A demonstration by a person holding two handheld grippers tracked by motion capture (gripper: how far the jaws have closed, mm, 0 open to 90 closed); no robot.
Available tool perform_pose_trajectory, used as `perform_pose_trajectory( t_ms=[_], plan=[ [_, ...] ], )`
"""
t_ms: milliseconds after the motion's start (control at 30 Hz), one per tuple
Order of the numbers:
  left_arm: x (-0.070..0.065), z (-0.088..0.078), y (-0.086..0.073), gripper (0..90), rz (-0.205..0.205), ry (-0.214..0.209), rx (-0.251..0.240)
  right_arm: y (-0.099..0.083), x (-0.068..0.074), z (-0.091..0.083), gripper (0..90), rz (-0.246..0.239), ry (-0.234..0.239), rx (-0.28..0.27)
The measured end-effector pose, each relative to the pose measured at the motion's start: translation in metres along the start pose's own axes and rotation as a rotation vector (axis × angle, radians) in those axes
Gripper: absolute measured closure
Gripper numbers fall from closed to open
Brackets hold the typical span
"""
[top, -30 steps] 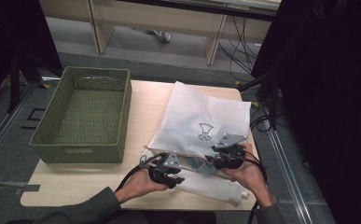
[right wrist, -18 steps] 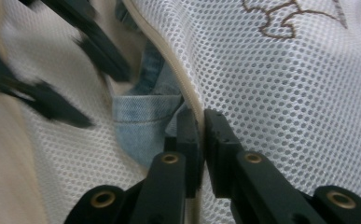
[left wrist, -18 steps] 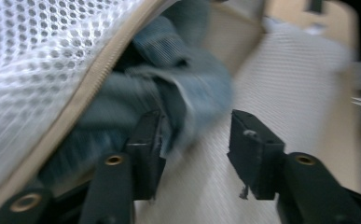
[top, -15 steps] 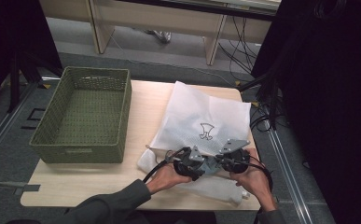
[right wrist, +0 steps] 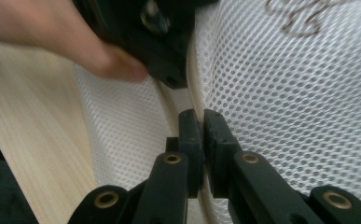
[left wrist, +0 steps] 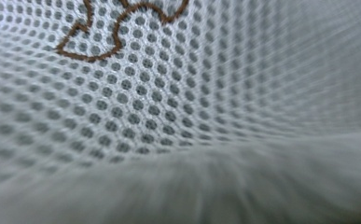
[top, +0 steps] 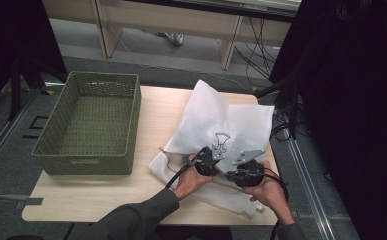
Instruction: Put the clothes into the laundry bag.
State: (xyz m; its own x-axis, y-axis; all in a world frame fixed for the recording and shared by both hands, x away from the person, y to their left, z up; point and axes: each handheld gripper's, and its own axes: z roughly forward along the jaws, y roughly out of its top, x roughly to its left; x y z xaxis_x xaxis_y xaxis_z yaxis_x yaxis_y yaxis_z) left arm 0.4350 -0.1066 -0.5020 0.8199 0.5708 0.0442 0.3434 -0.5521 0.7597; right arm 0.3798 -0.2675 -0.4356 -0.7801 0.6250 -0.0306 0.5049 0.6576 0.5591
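- A white mesh bag [top: 221,127] is lying on the right half of the table [top: 156,110], its far corner lifting into a soft peak and its near edge bunching under the two hands.
- Its fabric is showing as a fine honeycomb net of small round holes in the left gripper view [left wrist: 178,93], thin and limp, with a thicker cream hem running along the edge.
- A small outline emblem [top: 222,141] is sitting printed on the bag's middle; up close it is reading as a brown stitched line [left wrist: 117,32], and no lettering can be made out.
- The right gripper [right wrist: 200,122] is clamping the bag's hem, its two black jaws pressed together on the cream edge.
- The left gripper [top: 204,159] is resting on the bag just beside the right one; its jaws have just been closing, with mesh pressed against its camera, but whether they are gripping cannot be told.
- The table is showing pale wood grain, smooth and matt.
- A deep rectangular basket [top: 88,125] of olive-green woven cord is standing on the table's left half, apart from the bag.
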Motion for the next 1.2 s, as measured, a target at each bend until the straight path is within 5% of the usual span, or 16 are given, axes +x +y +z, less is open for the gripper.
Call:
perform_pose_trajectory(
  t_ms=[67,100,267,367,500,567,600,800,1167,1200],
  plan=[
    [-0.001,-0.009,-0.004,69.1,-0.006,-0.035,0.01,-0.001,-0.002,0.005,87.4,-0.03,0.013,0.0],
    [0.0,-0.021,-0.011,60.7,0.016,-0.061,0.057,-0.001,0.0,0.014,87.3,0.004,0.022,0.033],
    [0.012,-0.06,-0.032,52.9,0.063,-0.085,0.119,-0.003,-0.004,0.03,87.1,-0.016,0.04,0.082],
    [0.021,-0.07,-0.04,53.3,0.07,-0.064,0.129,-0.003,-0.007,0.037,87.1,-0.024,0.016,0.108],
    [0.04,-0.077,-0.052,57.8,0.002,-0.054,0.12,-0.002,-0.008,0.041,87.0,-0.035,-0.007,0.134],
    [0.045,-0.076,-0.053,59.6,0.014,-0.064,0.131,-0.001,-0.008,0.042,87.0,-0.043,-0.016,0.142],
    [0.047,-0.074,-0.056,61.0,0.037,-0.091,0.174,0.0,-0.008,0.042,87.0,-0.053,-0.02,0.147],
    [0.039,-0.079,-0.065,82.9,0.055,-0.142,0.197,-0.001,-0.01,0.045,86.9,-0.047,-0.03,0.155],
    [0.014,-0.103,-0.083,86.9,0.118,-0.2,0.218,0.007,-0.023,0.056,87.2,-0.058,-0.097,0.187],
    [0.012,-0.103,-0.083,86.9,0.093,-0.206,0.216,0.008,-0.027,0.057,87.2,-0.057,-0.104,0.188]
  ],
)
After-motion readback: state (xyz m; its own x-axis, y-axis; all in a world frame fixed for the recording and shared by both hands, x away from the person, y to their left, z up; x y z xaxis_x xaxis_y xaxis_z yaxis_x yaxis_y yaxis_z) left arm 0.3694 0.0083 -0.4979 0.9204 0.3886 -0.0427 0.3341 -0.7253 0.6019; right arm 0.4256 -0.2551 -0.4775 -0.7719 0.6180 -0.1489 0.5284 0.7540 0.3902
